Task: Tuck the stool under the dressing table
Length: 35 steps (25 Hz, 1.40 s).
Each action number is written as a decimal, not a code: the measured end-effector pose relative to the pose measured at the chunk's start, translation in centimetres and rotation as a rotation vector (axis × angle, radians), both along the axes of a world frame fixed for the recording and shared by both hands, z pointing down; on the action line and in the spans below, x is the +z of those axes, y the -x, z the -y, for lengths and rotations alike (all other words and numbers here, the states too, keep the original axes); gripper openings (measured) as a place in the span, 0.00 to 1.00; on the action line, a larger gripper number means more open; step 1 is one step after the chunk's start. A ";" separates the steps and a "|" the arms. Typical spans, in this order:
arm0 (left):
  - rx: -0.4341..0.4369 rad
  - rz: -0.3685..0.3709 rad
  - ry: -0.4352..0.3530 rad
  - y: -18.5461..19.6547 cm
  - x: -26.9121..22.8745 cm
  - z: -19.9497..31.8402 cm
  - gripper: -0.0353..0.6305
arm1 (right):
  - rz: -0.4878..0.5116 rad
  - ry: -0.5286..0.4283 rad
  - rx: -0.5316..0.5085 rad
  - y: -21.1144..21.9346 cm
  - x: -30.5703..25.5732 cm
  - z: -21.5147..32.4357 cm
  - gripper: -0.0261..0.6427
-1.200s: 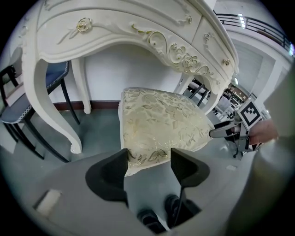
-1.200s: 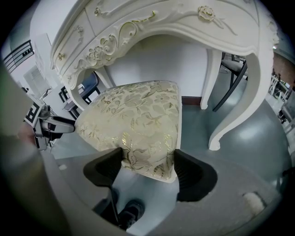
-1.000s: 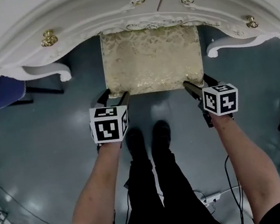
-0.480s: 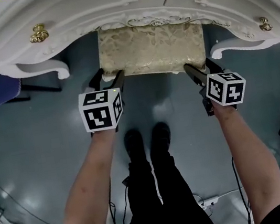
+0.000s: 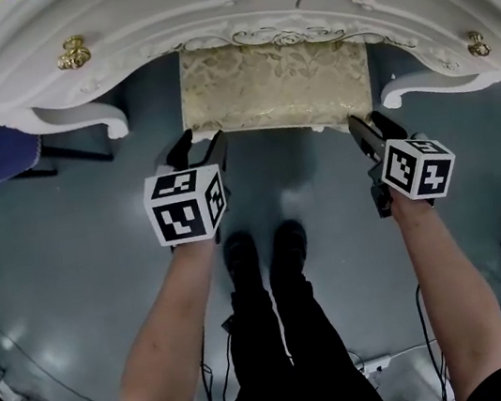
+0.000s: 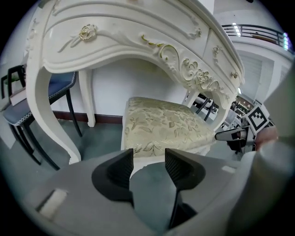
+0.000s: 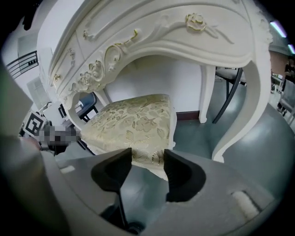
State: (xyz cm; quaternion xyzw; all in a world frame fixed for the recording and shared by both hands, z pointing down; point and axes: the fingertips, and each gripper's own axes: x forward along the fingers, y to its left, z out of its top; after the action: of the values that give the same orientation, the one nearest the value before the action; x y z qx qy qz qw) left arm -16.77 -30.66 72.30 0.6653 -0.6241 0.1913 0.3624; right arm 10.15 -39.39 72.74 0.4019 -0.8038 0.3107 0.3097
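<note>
Head view: the stool [image 5: 274,86] stands in the knee space of the dressing table [image 5: 155,30]. Its rear lies under the carved apron [image 5: 290,38] and its near edge shows toward the person's shoes [image 5: 263,245]. I judge it mostly tucked, not fully. On the left, the left gripper [image 5: 201,144] sits just off the stool's near left corner. Its jaws are apart, though they have just been closing, and nothing lies between them but floor [image 5: 69,254]. On the right, the right gripper [image 5: 367,126] stands likewise just off the near right corner, jaws apart after closing partway, clamped on nothing. Neither gripper holds the seat, so any further push would rest on bare tips against soft upholstery. The tips could skid off the padded edge or scuff the fabric. Uneven pressure from the two sides would turn the stool. The gap to the left table leg [image 5: 85,118] looks generous, but the gap to the right table leg [image 5: 422,85] looks narrow, so a skew that way would likely knock the seat corner into the painted leg. A deep push could also bring the grippers up against the apron's raised carving. The stool's own legs are hidden beneath the seat, so a snag on the floor cannot be ruled out.
</note>
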 end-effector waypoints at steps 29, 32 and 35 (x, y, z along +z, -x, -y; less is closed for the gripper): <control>0.072 0.046 -0.016 1.2 0.8 5.4 0.25 | -0.101 -0.100 -0.063 1.4 0.9 4.7 0.25; 0.084 0.057 -0.028 1.7 0.7 6.6 0.22 | -0.091 -0.120 -0.055 1.8 0.8 6.1 0.24; 0.093 0.064 -0.037 2.0 0.7 7.5 0.22 | -0.089 -0.141 -0.046 2.1 0.7 7.2 0.25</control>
State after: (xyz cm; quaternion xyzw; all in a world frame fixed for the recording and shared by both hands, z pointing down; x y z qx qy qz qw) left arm -18.74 -38.11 72.99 0.6936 -0.6074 0.2174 0.3206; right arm 8.09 -46.59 73.42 0.4173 -0.8183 0.2278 0.3230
